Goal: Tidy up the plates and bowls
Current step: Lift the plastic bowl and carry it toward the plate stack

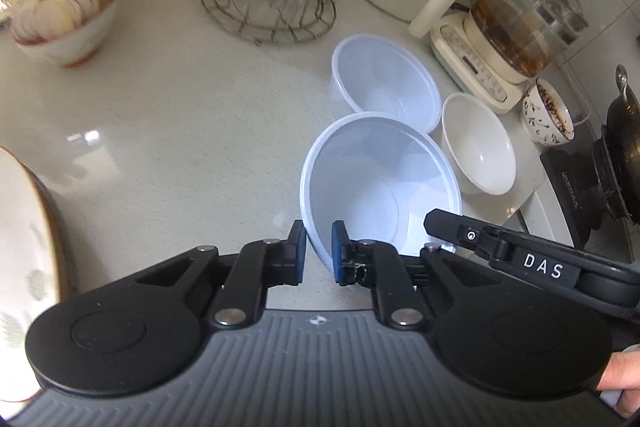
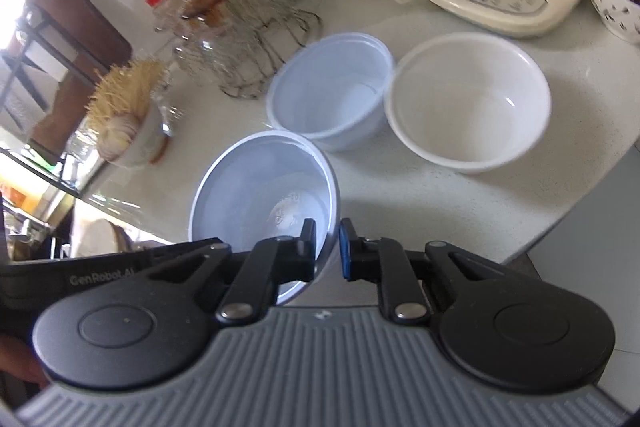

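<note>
The left claw (image 1: 319,251) is clamped on the near-left rim of a pale blue plastic bowl (image 1: 380,183), one pad outside the wall and one inside, and the bowl sits tilted above the speckled white bench (image 1: 168,131). The right claw (image 1: 440,223) reaches in from the right at the same bowl's near-right rim. Just beyond lies a second pale blue bowl (image 1: 386,83), and to its right a white bowl (image 1: 478,143). Farther right stands a patterned bowl (image 1: 546,115) beside a cream kettle base (image 1: 472,67). A plate edge (image 1: 24,247) shows at the near left.
</note>
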A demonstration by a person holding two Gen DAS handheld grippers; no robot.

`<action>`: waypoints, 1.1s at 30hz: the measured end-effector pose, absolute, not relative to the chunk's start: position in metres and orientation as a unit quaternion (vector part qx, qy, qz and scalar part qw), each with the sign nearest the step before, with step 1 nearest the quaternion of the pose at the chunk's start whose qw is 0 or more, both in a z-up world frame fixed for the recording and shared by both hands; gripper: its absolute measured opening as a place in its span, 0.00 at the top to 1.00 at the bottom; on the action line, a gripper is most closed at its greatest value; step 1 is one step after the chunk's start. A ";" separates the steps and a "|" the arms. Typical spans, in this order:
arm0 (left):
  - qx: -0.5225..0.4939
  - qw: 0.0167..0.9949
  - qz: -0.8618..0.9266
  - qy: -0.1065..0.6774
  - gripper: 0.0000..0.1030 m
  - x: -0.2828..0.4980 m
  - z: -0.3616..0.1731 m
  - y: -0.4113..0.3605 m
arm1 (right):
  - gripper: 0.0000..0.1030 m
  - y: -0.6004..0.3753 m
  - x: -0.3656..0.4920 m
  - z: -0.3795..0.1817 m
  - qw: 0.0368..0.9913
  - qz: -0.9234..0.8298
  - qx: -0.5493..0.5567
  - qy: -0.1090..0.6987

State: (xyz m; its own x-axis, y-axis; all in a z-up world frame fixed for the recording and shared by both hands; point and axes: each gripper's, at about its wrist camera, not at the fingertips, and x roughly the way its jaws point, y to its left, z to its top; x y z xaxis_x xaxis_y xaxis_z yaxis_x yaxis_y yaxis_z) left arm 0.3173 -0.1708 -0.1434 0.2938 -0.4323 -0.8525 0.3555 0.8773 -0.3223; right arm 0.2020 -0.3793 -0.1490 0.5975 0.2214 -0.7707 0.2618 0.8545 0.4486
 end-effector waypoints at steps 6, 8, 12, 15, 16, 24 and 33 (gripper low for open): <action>-0.059 0.812 -0.238 0.530 0.85 0.323 -0.123 -0.139 | 0.86 -0.358 0.214 -0.133 0.860 0.011 0.254 0.443; -0.065 0.814 -0.233 0.528 0.85 0.325 -0.118 -0.127 | 0.86 -0.348 0.220 -0.127 0.863 0.018 0.247 0.441; -0.072 0.819 -0.221 0.525 0.85 0.329 -0.113 -0.104 | 0.86 -0.327 0.229 -0.120 0.868 0.035 0.229 0.439; -0.075 0.821 -0.211 0.526 0.85 0.334 -0.113 -0.085 | 0.86 -0.310 0.237 -0.121 0.867 0.047 0.224 0.443; -0.076 0.821 -0.208 0.527 0.85 0.336 -0.114 -0.079 | 0.86 -0.303 0.241 -0.121 0.867 0.051 0.220 0.445; -0.070 0.819 -0.196 0.536 0.85 0.347 -0.125 -0.043 | 0.86 -0.263 0.259 -0.131 0.866 0.059 0.199 0.456; -0.065 0.813 -0.210 0.539 0.84 0.354 -0.150 -0.032 | 0.83 -0.240 0.262 -0.155 0.864 0.028 0.191 0.464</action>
